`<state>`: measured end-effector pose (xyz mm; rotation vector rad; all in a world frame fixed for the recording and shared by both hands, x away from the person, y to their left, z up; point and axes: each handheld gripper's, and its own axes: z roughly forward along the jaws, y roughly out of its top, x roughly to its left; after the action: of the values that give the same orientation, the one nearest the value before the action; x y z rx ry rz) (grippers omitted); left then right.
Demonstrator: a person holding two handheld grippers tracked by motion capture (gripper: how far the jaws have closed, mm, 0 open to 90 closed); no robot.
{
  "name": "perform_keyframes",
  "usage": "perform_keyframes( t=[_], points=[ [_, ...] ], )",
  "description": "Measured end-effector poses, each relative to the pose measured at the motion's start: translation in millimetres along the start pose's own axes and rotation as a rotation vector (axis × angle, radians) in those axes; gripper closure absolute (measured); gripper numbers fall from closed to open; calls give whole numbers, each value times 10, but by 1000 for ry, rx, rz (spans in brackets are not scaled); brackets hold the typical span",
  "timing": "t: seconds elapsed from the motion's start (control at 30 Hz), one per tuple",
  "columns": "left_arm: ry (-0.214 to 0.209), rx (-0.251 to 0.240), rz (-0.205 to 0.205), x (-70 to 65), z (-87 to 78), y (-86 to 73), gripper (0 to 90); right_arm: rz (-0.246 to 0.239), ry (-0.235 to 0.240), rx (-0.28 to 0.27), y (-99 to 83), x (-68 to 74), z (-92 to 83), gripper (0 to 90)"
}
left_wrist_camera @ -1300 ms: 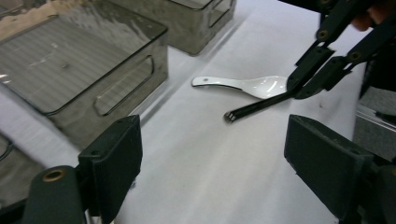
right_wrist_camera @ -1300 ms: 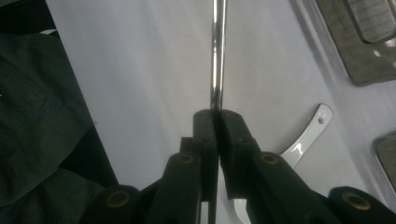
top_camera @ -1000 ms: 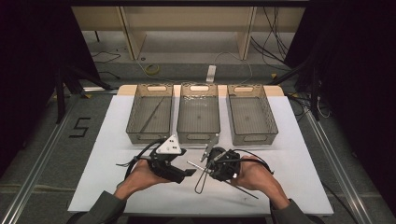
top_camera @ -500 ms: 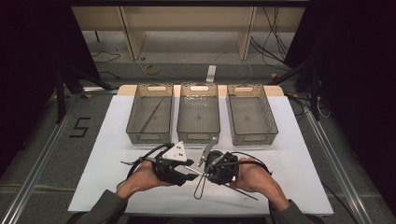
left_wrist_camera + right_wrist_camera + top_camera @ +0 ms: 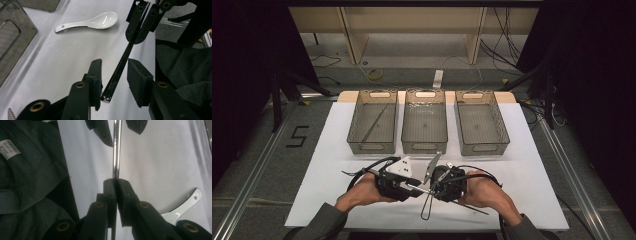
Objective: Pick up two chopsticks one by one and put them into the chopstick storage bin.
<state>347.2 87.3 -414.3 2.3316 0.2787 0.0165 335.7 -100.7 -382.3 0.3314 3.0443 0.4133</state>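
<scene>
My right tool is clenched on a thin shiny metal rod; its two black jaws press together on the rod's end, and the rod runs straight out from them toward my other hand. In the left gripper view the same rod comes slanting down from the right tool and passes between the jaws of my left tool. Those jaws have just been closing, with the rod between them, but they are not yet pressing on it: the rod's rounded tip lies close against the left-hand pad, and a clear gap remains to the pad on the other side. So my left tool is still released, not gripping.

From the high view, both tools meet over the near part of the white worktop, close to the middle of its near edge, my left tool and right tool facing each other with the rod bridging the short space between them. A thin wire loop hangs below the right tool toward the near edge; I cannot tell what it belongs to.

A white ceramic spoon lies flat on the worktop beyond the tools, apart from the rod.

Three clear bins stand in a row along the far edge: the left bin has a long thin stick lying slantwise in it, the middle bin and the right bin stand beside it.
</scene>
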Motion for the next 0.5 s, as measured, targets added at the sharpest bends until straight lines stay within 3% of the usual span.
perform_keyframes(
  t=[0.5],
  points=[
    [-99,36,60,-23,6,-44,768,-84,24,16,-7,69,26,861]
  ],
)
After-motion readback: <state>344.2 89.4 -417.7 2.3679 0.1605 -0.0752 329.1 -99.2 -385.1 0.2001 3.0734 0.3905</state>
